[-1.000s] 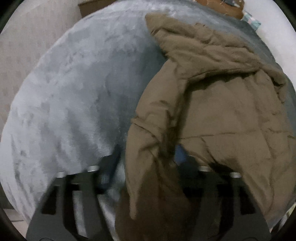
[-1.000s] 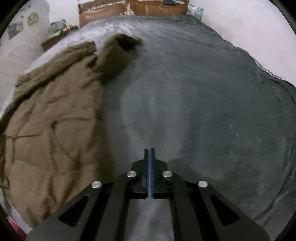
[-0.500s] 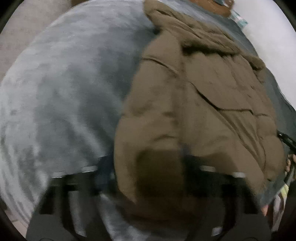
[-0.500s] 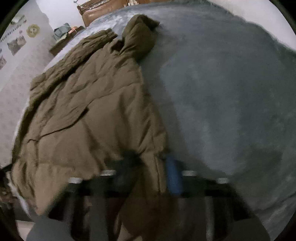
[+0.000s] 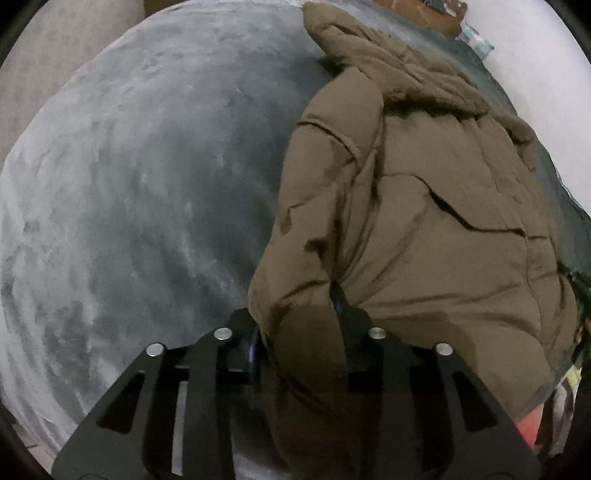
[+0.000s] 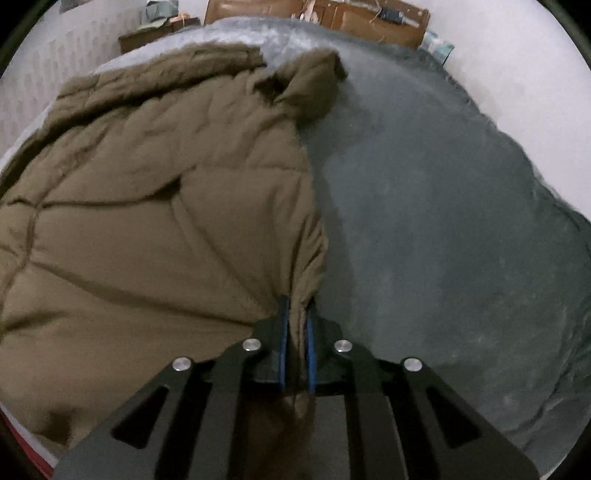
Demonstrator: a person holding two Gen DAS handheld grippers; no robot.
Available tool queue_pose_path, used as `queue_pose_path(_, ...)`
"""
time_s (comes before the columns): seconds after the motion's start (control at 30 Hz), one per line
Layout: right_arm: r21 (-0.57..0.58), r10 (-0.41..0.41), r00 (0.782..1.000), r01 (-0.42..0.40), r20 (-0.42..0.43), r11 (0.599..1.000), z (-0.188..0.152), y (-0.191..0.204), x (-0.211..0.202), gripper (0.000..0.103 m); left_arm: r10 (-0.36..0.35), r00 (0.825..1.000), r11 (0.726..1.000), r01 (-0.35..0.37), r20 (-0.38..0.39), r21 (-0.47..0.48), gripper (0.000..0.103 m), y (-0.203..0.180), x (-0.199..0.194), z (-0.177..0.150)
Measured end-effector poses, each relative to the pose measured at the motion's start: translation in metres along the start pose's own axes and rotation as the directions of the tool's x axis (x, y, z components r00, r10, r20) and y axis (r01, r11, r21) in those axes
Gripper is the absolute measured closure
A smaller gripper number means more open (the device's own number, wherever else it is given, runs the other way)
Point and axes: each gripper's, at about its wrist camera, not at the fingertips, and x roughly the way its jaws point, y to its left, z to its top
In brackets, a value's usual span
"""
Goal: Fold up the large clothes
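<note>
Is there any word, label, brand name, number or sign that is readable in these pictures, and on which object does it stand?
None can be read.
brown padded coat: no label or print shows.
grey blanket: plain.
left gripper and right gripper: no markings show.
things by the far wall: too small and blurred.

- Left claw (image 5: 297,325): matte black, slotted arms, four silver screws, a sliver of blue pad.
- Right claw (image 6: 295,325): matching black frame, two blue pads (image 6: 282,343), silver screws.
</note>
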Motion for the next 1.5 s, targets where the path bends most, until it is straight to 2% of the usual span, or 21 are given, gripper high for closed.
queue_pose_path(0.03, -0.005, 0.011, 1.0, -0.011, 0.002, 1.0, 0.002, 0.0, 0.0, 0.089, 0.022, 1.0, 1.0, -0.022, 0.014, 0.011, 0.061, -0.003, -0.003, 0.001)
queue_pose_path(0.1, 0.002, 0.02, 1.0, -0.02, 0.022, 1.0, 0.01, -0.004, -0.01, 0.073, 0.126, 0.99, 0.99, -0.129, 0.063, 0.051, 0.038, -0.012, -0.019, -0.001)
queue_pose_path(0.13, 0.014, 0.025, 0.999, -0.026, 0.044, 1.0, 0.015, -0.009, -0.016, 0.047, 0.17, 0.981, 0.983, -0.176, 0.093, 0.059, 0.02, -0.015, -0.027, 0.0)
queue_pose_path(0.17, 0.027, 0.029, 0.997, -0.031, 0.068, 0.999, 0.015, -0.014, -0.023, 0.027, 0.174, 0.975, 0.981, -0.184, 0.138, 0.065, 0.012, -0.019, -0.04, 0.001)
queue_pose_path(0.2, 0.046, 0.034, 0.994, -0.039, 0.102, 0.998, 0.018, -0.02, -0.03, 0.026, 0.163, 0.974, 0.983, -0.174, 0.156, 0.059, 0.01, -0.019, -0.048, 0.004)
queue_pose_path(0.3, 0.092, 0.038, 0.988, -0.053, 0.148, 0.994, 0.032, -0.028, -0.037, 0.026, 0.139, 0.971, 0.989, -0.147, 0.195, 0.028, 0.006, -0.02, -0.061, 0.018)
queue_pose_path(0.43, 0.07, -0.022, 0.982, 0.009, 0.188, 0.997, 0.055, -0.025, -0.031, 0.026, 0.169, 0.963, 0.985, -0.173, 0.208, -0.003, 0.006, -0.03, -0.054, 0.053)
queue_pose_path(0.57, 0.035, -0.026, 0.973, 0.019, 0.229, 0.999, 0.084, -0.019, -0.029, 0.025, 0.203, 0.954, 0.979, -0.204, 0.222, -0.017, 0.005, -0.042, -0.049, 0.086)
queue_pose_path(0.8, 0.002, 0.041, 0.961, -0.043, 0.272, 0.999, 0.148, -0.002, -0.01, 0.025, 0.209, 0.946, 0.977, -0.211, 0.247, -0.02, 0.003, -0.07, -0.024, 0.15)
queue_pose_path(1.0, -0.013, 0.099, 0.949, -0.1, 0.298, 0.995, 0.203, 0.015, 0.019, 0.025, 0.234, 0.945, 0.971, -0.237, 0.228, -0.014, 0.003, -0.085, 0.013, 0.195)
queue_pose_path(1.27, -0.089, 0.166, 0.947, -0.146, 0.274, 0.985, 0.274, 0.039, 0.072, 0.026, 0.242, 0.953, 0.969, -0.247, 0.183, 0.004, 0.003, -0.092, 0.057, 0.234)
queue_pose_path(1.4, -0.075, 0.242, 0.945, -0.231, 0.219, 0.97, 0.317, 0.041, 0.105, 0.026, 0.257, 0.953, 0.964, -0.264, 0.161, 0.025, 0.003, -0.091, 0.072, 0.249)
queue_pose_path(1.5, -0.068, 0.241, 0.955, -0.232, 0.174, 0.97, 0.337, 0.045, 0.131, 0.026, 0.259, 0.958, 0.964, -0.264, 0.127, 0.024, 0.003, -0.086, 0.082, 0.256)
